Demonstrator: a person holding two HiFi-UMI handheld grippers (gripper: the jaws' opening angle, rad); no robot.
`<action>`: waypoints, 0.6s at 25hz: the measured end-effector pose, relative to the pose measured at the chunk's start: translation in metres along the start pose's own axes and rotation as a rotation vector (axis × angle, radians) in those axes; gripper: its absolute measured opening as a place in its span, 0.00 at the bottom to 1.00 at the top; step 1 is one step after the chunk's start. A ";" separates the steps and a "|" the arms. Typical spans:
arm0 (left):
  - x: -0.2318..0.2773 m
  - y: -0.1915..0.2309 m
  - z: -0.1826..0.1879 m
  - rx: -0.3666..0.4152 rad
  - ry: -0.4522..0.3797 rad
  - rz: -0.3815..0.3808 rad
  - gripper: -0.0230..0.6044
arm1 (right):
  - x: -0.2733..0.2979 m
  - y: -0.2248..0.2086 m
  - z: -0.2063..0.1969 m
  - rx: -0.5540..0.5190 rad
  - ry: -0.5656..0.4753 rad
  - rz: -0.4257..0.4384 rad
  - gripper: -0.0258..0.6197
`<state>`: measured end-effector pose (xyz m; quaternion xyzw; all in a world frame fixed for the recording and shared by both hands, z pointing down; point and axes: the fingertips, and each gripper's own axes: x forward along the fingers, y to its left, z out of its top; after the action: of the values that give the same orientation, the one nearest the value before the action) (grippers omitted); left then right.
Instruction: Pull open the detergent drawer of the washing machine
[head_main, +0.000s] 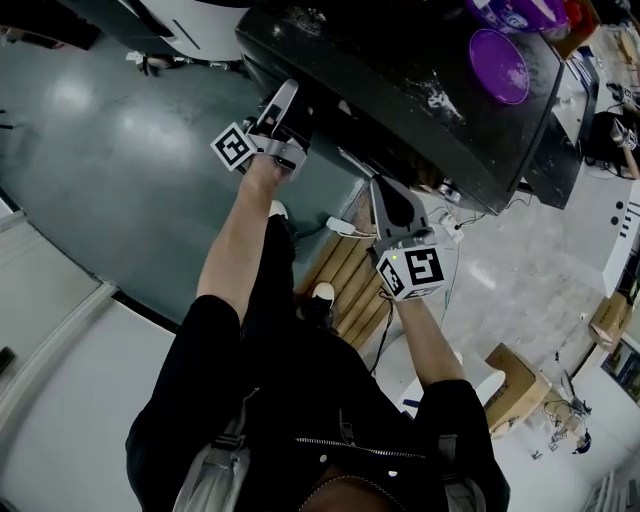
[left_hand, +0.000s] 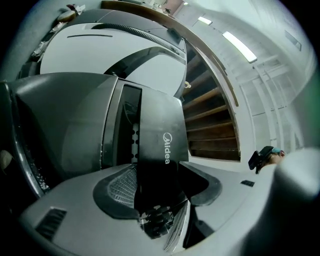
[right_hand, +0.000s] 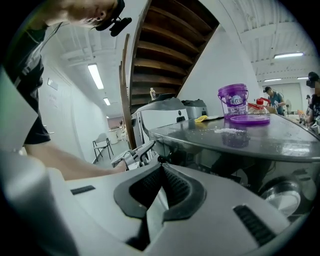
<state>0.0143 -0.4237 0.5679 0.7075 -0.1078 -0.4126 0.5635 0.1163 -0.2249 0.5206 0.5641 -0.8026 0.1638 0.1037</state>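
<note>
The dark washing machine stands in front of me, its glossy top at right in the right gripper view. My left gripper reaches its upper front corner. There the black detergent drawer, printed Midea, fills the gap between the left gripper's wide jaws, with both pads against its edges. A dark gap shows beside the drawer front. My right gripper hangs a little back from the machine's front; its jaws are shut on nothing. The left gripper shows past them.
A purple bucket, a purple lid and spilled white powder sit on the machine's top. A wooden pallet lies at my feet, a cardboard box to the right. A white machine and wooden stairs stand behind.
</note>
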 end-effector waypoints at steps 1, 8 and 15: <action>0.001 0.001 0.001 -0.007 -0.004 -0.003 0.42 | -0.001 -0.001 -0.001 0.011 -0.004 0.001 0.05; 0.001 0.001 0.002 -0.014 -0.016 0.007 0.40 | -0.005 -0.006 -0.007 0.043 -0.002 -0.013 0.05; -0.003 0.007 0.004 -0.051 -0.056 -0.001 0.34 | -0.009 -0.007 -0.011 0.059 0.000 -0.026 0.05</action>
<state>0.0121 -0.4270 0.5752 0.6812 -0.1125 -0.4353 0.5778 0.1260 -0.2149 0.5289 0.5771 -0.7902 0.1860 0.0892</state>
